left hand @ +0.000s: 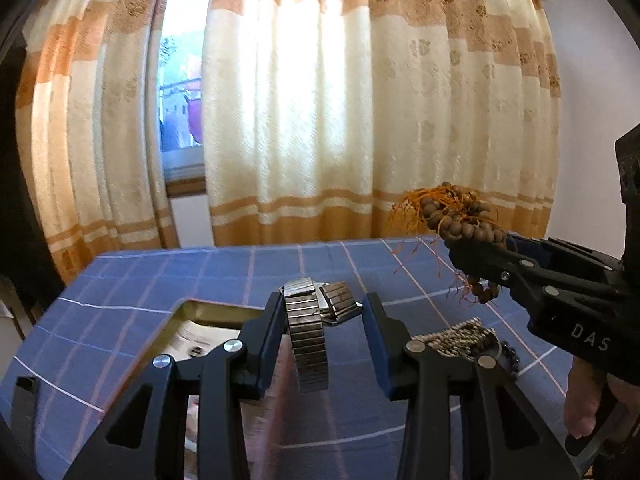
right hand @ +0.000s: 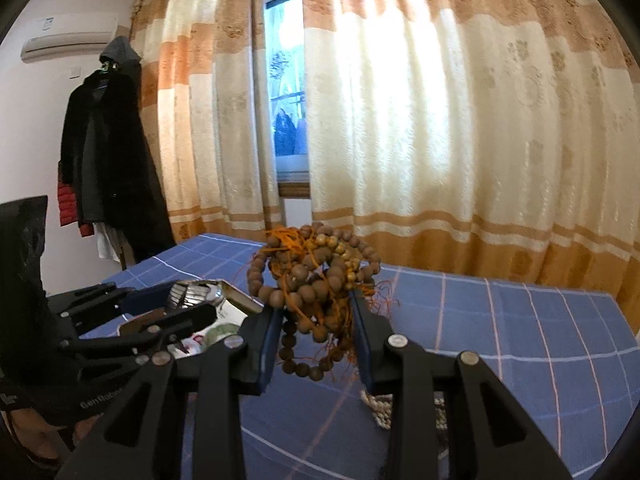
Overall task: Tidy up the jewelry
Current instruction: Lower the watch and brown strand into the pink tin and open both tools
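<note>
Your left gripper point(left hand: 324, 312) pinches a metal watch band point(left hand: 308, 340) between its two pads; the band hangs down from the grip, above the blue checked cloth point(left hand: 160, 280) of the table. Your right gripper point(right hand: 316, 320) is pressed on a tangled bundle of wooden beads point(right hand: 316, 272) with orange threads (some beads hang under the fingers), and it holds the bundle in the air over the cloth. An open box point(left hand: 200, 320) lies on the table just beside the left gripper. More jewelry, a woven metal strap point(left hand: 456, 340), rests on the cloth near the right gripper.
</note>
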### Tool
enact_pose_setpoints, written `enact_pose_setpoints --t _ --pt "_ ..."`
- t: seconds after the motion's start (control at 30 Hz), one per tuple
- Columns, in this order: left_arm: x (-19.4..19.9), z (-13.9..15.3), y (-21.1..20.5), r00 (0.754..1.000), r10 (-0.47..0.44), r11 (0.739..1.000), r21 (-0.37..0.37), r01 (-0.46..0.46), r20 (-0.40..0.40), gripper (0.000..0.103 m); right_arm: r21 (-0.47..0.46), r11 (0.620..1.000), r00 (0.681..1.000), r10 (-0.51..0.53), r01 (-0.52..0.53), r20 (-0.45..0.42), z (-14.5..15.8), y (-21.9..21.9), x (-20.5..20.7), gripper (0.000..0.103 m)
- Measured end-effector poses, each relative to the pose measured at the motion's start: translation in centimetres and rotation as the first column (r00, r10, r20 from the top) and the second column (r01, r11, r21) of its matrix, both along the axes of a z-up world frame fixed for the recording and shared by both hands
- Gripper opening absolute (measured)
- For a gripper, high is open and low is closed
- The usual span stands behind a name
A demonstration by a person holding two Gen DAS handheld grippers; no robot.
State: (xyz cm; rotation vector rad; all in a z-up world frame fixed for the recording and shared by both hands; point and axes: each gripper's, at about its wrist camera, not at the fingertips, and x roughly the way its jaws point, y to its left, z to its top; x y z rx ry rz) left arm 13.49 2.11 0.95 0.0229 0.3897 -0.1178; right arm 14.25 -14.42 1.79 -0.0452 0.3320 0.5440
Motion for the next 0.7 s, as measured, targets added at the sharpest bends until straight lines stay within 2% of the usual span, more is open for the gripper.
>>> enact_pose_setpoints --t 0.33,0.53,0.7 --pt "0.4 0.6 5.8 0.994 0.110 0.993 0.034 -0.111 0.015 0.041 -0.015 0.994 0.994 0.106 -0.106 0.000 0.7 6.0 0.7 0.036" --pt "1.1 -0.6 8.8 0.984 0.176 0.984 0.030 -0.175 -0.015 0.041 -0.027 0.988 0.988 0.153 -0.154 -0.018 0.0 9.2 1.3 0.036" --pt "1.9 -1.7 10.0 0.980 0.196 0.980 0.032 -0.194 -0.046 0.041 -0.041 0.984 0.984 0.170 -0.172 -0.048 -1.2 11.1 2.2 0.036"
